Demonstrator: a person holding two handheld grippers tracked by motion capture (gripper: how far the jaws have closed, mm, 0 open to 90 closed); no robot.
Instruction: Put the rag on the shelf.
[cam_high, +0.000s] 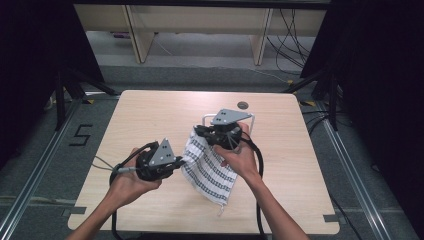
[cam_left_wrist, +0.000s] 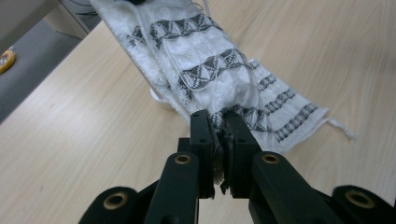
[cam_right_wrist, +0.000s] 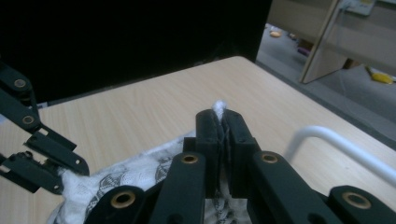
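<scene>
High view has both clamped on the white woven cloth with dark patterned stripes (cam_high: 209, 167): left hand-held gripper (cam_high: 181, 161) pinches one edge, right hand-held gripper (cam_high: 202, 132) another (fabric bunched between its jaws), lower end draping onto the light wooden bench (cam_high: 150, 115).

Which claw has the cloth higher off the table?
The right claw: it pinches the patterned cloth at its top edge, farther up the table. The left claw grips a side edge lower down, and the cloth's bottom end hangs to the table.
</scene>
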